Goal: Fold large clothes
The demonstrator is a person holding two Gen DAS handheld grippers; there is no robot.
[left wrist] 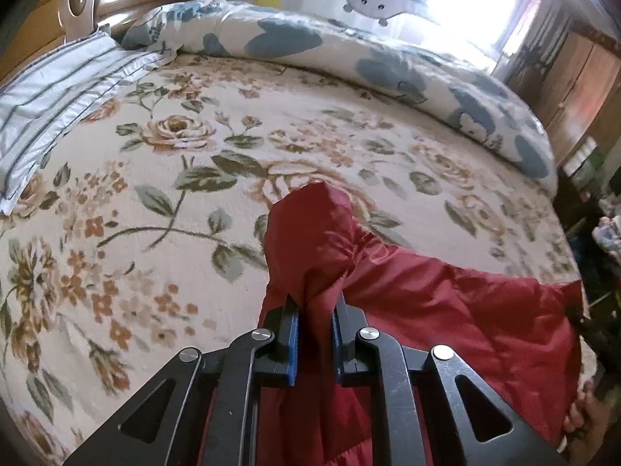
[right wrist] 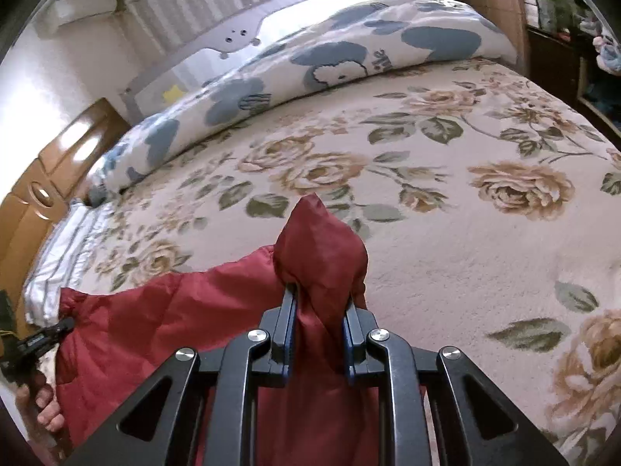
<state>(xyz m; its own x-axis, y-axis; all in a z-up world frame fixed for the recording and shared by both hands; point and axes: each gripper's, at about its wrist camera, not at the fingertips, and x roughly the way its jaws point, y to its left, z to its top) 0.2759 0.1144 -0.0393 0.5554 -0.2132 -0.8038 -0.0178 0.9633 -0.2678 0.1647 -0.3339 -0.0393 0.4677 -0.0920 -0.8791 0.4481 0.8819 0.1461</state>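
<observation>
While both of my grippers point down at the bed, each has its jaws pinched on a bunch of the same red garment (left wrist: 446,303). Nearest in the left wrist view, my left gripper (left wrist: 315,310) has narrow jaws, with its blue pads (left wrist: 293,334) pressing a gathered fold of the cloth that stands up in a peak just beyond the fingertips. From there the garment spreads to the right along the near edge of the bed, where a hand (left wrist: 584,411) shows at its far right end. Nearest in the right wrist view, my right gripper (right wrist: 319,310) likewise clamps a raised peak of the red garment (right wrist: 163,310), which runs off to the left, ending by a hand (right wrist: 42,404) gripping my other gripper's black handle. Beyond the cloth lies the blanket (left wrist: 163,178), cream with brown roses and green leaves, covering most of the bed. On its left side, in the left wrist view, lies a striped pillow (left wrist: 58,108). Along the far side of the blanket lies a rolled quilt (left wrist: 368,66) with blue flowers. Behind that stand a wooden headboard (left wrist: 50,11) at far left and a bright window (left wrist: 485,4) at far right.
</observation>
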